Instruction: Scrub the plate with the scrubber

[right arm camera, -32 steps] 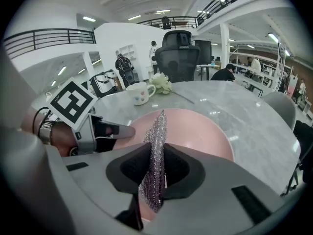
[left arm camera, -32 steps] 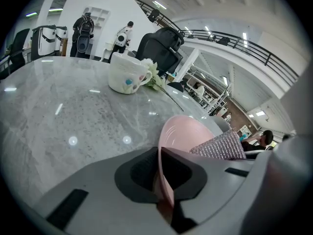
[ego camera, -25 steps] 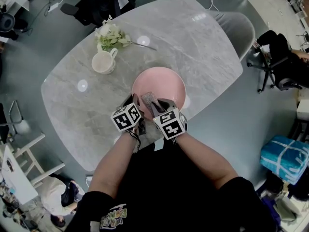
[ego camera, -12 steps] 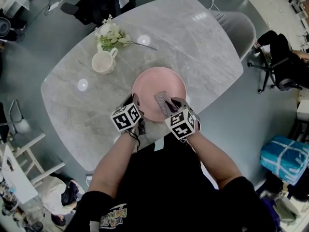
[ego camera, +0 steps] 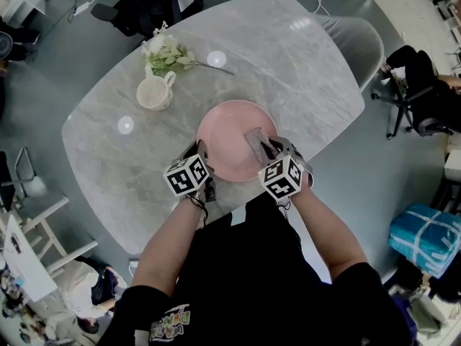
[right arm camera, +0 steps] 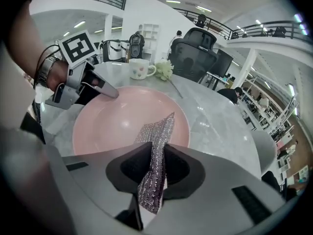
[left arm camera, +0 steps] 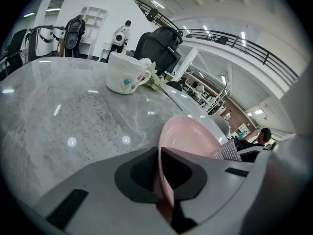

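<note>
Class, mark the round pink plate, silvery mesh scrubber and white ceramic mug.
Round pink plate [ego camera: 223,132]: head view, bare centre.
Silvery mesh scrubber [right arm camera: 157,131]: right gripper view, upper half.
White ceramic mug [ego camera: 153,93]: head view, open top.

The pink plate [ego camera: 229,130] is smooth and glossy. The scrubber [ego camera: 255,143] is rough, glittery silver mesh. The grey marbled table [ego camera: 288,71] is polished. The mug [ego camera: 154,92], at ten o'clock from the plate, is perhaps glazed ceramic.

Overhead, the scrubber's [ego camera: 255,140] lower end hides under the right tongs [ego camera: 265,148]. The left tongs [ego camera: 201,151] cover the plate's [ego camera: 230,125] near rim.
</note>
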Demonstrator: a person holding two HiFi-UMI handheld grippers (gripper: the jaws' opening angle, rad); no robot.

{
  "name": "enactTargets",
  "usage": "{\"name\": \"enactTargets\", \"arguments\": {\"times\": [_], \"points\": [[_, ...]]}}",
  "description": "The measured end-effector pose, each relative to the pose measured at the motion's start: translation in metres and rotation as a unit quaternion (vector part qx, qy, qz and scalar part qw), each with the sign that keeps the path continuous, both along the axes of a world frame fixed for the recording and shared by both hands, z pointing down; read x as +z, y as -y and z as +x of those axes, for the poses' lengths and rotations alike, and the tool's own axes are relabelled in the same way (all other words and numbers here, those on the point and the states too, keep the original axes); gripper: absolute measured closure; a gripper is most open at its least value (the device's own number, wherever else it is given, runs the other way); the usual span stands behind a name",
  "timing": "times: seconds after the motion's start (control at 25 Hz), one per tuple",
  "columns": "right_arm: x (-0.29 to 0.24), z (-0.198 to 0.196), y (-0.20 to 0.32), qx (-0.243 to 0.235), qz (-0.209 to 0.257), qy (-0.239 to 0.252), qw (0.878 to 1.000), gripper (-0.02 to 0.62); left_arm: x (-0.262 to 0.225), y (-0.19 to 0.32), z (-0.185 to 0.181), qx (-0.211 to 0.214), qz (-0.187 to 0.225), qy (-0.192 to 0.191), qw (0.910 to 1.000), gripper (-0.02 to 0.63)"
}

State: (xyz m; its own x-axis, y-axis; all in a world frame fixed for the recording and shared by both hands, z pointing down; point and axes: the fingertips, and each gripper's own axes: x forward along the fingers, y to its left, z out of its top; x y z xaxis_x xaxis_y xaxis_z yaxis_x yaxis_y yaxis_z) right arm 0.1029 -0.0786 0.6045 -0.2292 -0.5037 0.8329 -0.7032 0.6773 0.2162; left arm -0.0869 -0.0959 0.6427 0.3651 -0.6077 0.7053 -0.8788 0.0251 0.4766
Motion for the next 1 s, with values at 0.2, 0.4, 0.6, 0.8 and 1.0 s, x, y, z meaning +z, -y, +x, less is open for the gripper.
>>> {"name": "enactTargets", "arguments": {"times": [0.2,0.4,0.6,0.8,1.0], "points": [[-0.002,0.015,0.02,-0.002,0.014,-0.019,1.0,0.518,0.0,0.0,0.001,0.013,0.002,-0.002,0.9999,0.577],[-0.004,0.021,0.041,-0.003,0.02,-0.027,0.999,0.518,0.0,0.001,0.001,0.022,0.0,-0.004,0.9998,0.577],[-0.007,0.023,0.063,0.0,0.025,-0.028,0.999,0.518,-0.001,0.001,0.003,0.035,0.0,-0.006,0.9994,0.577],[-0.007,0.014,0.085,-0.013,0.028,-0.029,0.999,0.517,0.0,0.001,0.003,0.047,-0.001,-0.01,0.9988,0.577],[-0.009,-0.004,0.102,-0.035,0.03,-0.029,0.998,0.515,0.0,0.002,0.003,0.051,-0.004,-0.017,0.9986,0.577]]}}
